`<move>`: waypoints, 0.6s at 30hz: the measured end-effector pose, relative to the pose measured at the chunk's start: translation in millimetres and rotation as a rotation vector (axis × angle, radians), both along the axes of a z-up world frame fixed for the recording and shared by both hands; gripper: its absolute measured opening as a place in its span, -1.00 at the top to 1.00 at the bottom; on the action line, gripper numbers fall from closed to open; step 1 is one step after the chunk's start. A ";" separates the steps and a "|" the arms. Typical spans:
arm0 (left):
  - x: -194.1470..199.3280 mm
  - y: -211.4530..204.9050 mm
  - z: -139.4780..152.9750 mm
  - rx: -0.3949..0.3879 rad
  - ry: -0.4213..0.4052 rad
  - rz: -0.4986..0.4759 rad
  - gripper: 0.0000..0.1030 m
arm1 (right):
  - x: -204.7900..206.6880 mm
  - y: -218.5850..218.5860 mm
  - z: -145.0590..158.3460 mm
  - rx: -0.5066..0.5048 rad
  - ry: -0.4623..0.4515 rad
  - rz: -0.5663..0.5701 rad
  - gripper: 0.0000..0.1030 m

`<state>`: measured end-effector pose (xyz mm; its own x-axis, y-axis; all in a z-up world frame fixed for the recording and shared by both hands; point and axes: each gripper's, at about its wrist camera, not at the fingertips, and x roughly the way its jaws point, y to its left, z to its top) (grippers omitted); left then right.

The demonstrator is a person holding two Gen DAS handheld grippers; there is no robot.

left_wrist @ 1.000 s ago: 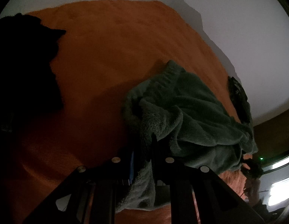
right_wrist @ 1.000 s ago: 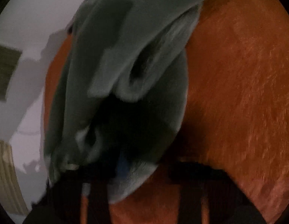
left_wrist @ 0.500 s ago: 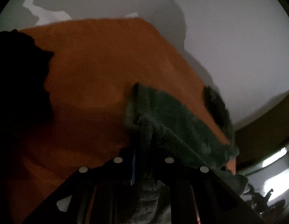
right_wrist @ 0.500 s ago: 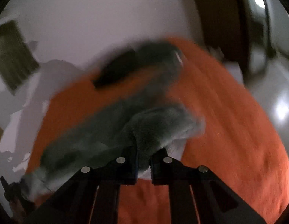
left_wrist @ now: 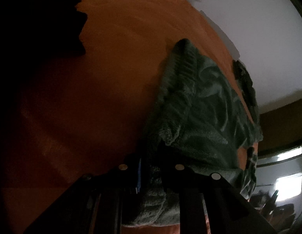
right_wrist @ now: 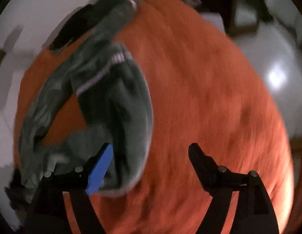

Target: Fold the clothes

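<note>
A fuzzy grey-green garment (left_wrist: 201, 113) lies crumpled on the orange blanket (left_wrist: 112, 62), stretching toward the blanket's right edge. My left gripper (left_wrist: 151, 156) is shut on a fold of that garment, and cloth bunches between and below its fingers. In the right wrist view the same garment (right_wrist: 119, 97) curves across the left half of the orange blanket (right_wrist: 209, 97), blurred by motion. My right gripper (right_wrist: 151, 150) stands open just right of the cloth, with nothing between its fingers; its left finger with the blue pad (right_wrist: 101, 167) is against the garment's edge.
A black garment (left_wrist: 34, 23) lies at the blanket's far left. A small dark item (left_wrist: 246, 83) sits on the blanket's right edge; a dark item (right_wrist: 69, 31) shows by the far edge in the right wrist view. White wall is behind, and a cluttered bright area (left_wrist: 277, 195) lower right.
My right gripper has opened and let go of the garment, which dropped onto the blanket. My left gripper stays shut on the cloth and has lowered toward the blanket.
</note>
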<state>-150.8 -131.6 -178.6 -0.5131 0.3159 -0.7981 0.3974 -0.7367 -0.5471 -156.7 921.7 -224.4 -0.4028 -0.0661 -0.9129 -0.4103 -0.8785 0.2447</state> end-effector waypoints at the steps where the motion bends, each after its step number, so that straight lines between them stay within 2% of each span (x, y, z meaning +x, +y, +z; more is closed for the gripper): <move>1: -3.1 0.8 -1.8 0.005 -0.015 0.001 0.64 | -23.7 3.4 -5.3 0.004 -0.006 0.036 -0.54; 3: -7.4 1.9 -5.7 0.017 -0.041 0.007 0.63 | -82.9 9.7 -27.0 0.003 -0.022 0.094 -0.54; 5: -10.9 7.1 -5.9 -0.001 -0.041 0.007 0.63 | -137.8 14.2 -57.5 -0.024 -0.050 0.091 -0.51; 6: -12.8 9.8 -5.9 -0.012 -0.041 0.008 0.63 | -157.8 15.3 -65.3 -0.041 -0.052 0.094 -0.24; 7: -14.0 8.8 -1.2 -0.009 -0.027 0.024 0.66 | -172.4 15.6 -71.8 -0.045 -0.060 0.099 0.43; 8: -15.1 7.3 4.3 -0.004 -0.010 0.042 0.71 | -180.3 14.0 -77.9 -0.025 -0.078 0.102 0.82; 11: -18.3 2.9 20.7 0.010 0.039 0.097 0.74 | -166.0 17.9 -63.6 0.010 -0.013 0.031 0.81; 13: -20.5 -0.1 31.6 0.020 0.072 0.133 0.74 | -130.9 32.6 -62.5 -0.023 0.014 -0.043 0.81; 18: -37.4 -11.7 52.4 -0.045 0.106 0.111 0.80 | -43.2 69.4 -59.6 -0.103 0.080 -0.228 0.81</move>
<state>-188.2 -143.3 -126.2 -0.6248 0.2177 -0.7498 0.4200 -0.7158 -0.5579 -200.0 991.2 -284.1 -0.4888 -0.0564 -0.8705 -0.5706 -0.7341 0.3680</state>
